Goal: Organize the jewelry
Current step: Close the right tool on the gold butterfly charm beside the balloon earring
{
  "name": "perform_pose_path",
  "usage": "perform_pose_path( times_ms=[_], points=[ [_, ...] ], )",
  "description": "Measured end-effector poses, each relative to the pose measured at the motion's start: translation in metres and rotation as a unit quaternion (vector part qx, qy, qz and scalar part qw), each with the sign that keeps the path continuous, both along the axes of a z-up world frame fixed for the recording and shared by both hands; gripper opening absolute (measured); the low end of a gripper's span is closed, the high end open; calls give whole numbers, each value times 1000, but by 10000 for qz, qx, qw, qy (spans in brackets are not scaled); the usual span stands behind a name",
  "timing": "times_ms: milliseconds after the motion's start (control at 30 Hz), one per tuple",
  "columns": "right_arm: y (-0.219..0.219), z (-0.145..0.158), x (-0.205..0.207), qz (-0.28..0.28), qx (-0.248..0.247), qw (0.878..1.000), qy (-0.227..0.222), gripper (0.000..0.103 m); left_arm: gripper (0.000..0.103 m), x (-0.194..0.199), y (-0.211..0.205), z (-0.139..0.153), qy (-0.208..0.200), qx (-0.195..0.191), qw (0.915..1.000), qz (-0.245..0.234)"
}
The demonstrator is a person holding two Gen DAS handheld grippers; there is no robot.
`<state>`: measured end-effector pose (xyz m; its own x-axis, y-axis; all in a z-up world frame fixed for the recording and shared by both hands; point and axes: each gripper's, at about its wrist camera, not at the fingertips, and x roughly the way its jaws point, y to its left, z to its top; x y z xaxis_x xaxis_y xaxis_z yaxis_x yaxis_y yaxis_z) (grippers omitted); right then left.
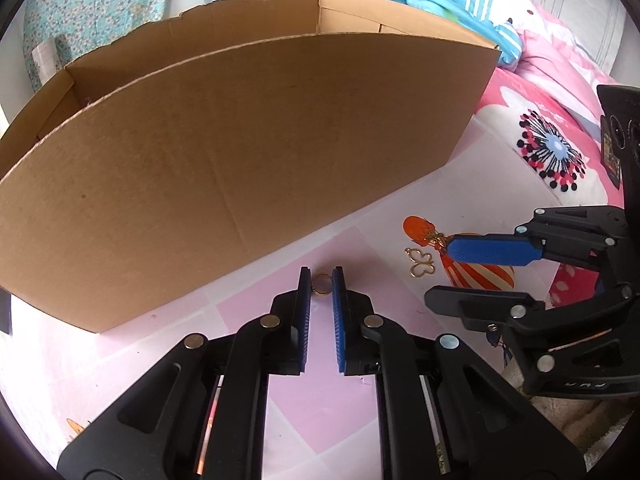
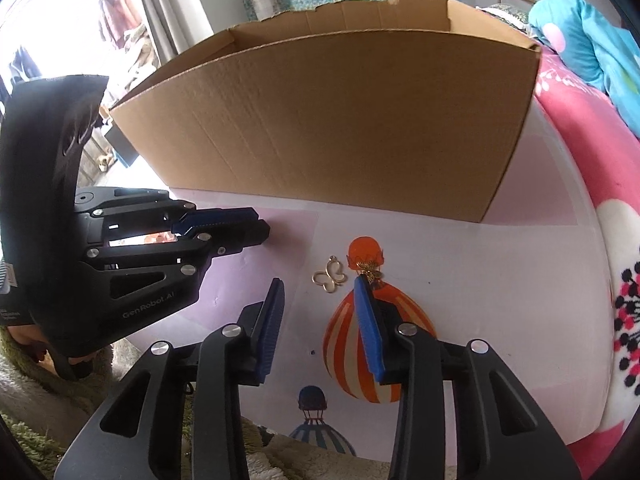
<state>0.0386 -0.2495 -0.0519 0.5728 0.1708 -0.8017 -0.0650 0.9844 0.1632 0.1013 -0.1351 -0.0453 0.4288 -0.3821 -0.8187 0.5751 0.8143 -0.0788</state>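
Pink bedsheet w/ cardboard box (image 1: pixel 240 152) on it: my left gripper (image 1: pixel 321 284) pinches a gold ring (image 1: pixel 321 285) just before the box to drop inside, right gripper (image 2: pixel 320 294) half-wide nr butterfly charm (image 2: pixel 329 276).

- A ring (image 1: pixel 321 284) stands on a printed sheet (image 1: pixel 320 408), between the tips of the left gripper (image 1: pixel 321 282) jaws.
- A cardboard box (image 1: pixel 240 160) stands just beyond those jaws.
- A butterfly charm (image 2: pixel 329 278) lies ahead of the right gripper (image 2: pixel 320 288), between its jaws.
- A smaller charm (image 2: pixel 370 272) lies at the right jaw's tip.
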Motion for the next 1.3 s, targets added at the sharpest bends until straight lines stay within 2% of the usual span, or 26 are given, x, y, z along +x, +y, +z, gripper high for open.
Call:
perform_pose_path(
  times_ms=[267, 567, 667, 933, 1000, 1300],
  points=[
    [6, -2, 12, 18, -422, 9991, -5, 26, 10, 1, 1, -1, 21, -103, 9999, 4],
    [15, -2, 23, 121, -853, 9962, -87, 23, 10, 1, 3, -1, 21, -138, 9999, -12],
    [13, -1, 26, 144, -801, 9967, -68, 16, 10, 1, 3, -1, 23, -142, 9999, -11],
    [9, -1, 23, 127, -609, 9980, -68, 15, 10, 1, 3, -1, 23, -144, 9999, -12],
    [6, -2, 23, 124, -480, 9987, -65, 5, 10, 1, 3, -1, 22, -143, 9999, -13],
    [2, 2, 19, 65, -304, 9995, 0, 5, 10, 1, 4, 0, 18, -132, 9999, -20]
  ],
)
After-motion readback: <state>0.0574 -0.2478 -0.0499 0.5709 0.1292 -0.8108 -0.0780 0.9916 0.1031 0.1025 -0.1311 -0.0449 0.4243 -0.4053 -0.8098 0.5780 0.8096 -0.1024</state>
